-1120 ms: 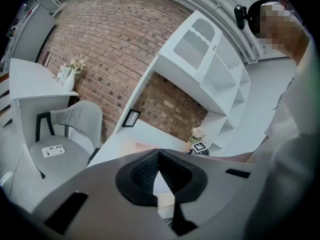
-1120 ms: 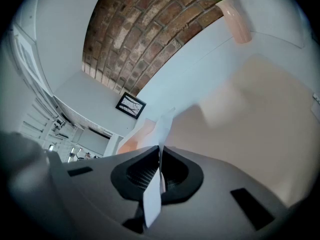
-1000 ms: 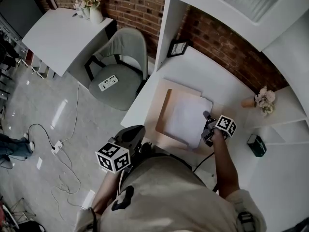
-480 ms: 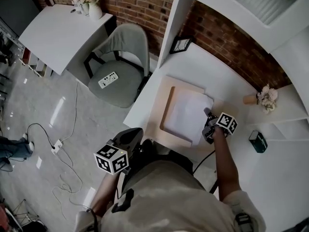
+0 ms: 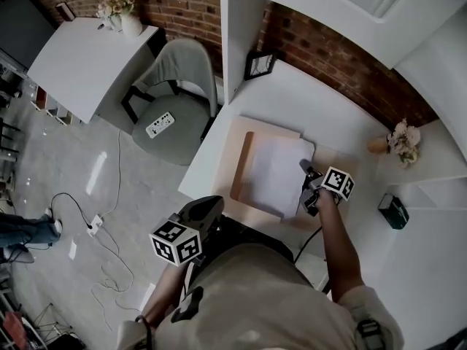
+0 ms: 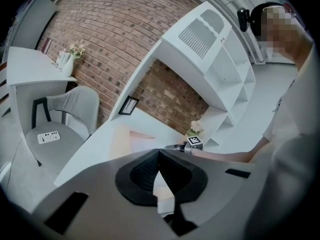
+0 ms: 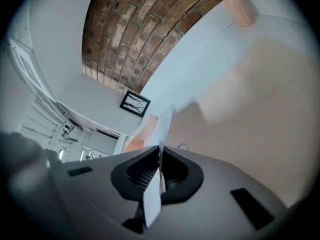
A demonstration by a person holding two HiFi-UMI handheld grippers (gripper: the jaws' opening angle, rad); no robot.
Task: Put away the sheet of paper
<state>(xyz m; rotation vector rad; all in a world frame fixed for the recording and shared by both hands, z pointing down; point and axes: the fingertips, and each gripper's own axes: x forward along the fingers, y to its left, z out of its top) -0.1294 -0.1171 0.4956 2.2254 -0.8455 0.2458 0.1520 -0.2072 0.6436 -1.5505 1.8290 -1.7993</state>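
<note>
The white sheet of paper point(image 5: 273, 172) lies on a tan board point(image 5: 242, 146) on the white desk point(image 5: 306, 104). My right gripper point(image 5: 309, 189) is at the sheet's right edge and shut on it. In the right gripper view the paper point(image 7: 161, 126) stands thin and upright between the closed jaws of the right gripper point(image 7: 160, 156). My left gripper point(image 5: 201, 211) hangs near the person's body, off the desk's front edge. In the left gripper view the left gripper point(image 6: 159, 153) has its jaws shut, with nothing between them.
A small framed picture point(image 5: 257, 65) leans at the desk's back left. A little vase of flowers point(image 5: 400, 141) and a dark green box point(image 5: 392, 211) sit to the right. A grey chair point(image 5: 172, 97) carrying a white remote point(image 5: 161, 125) stands left of the desk. Cables point(image 5: 98, 224) lie on the floor.
The head view has shifted a little. My right gripper keeps its hold on the paper's right edge in about the same place. The left gripper stays by the body.
</note>
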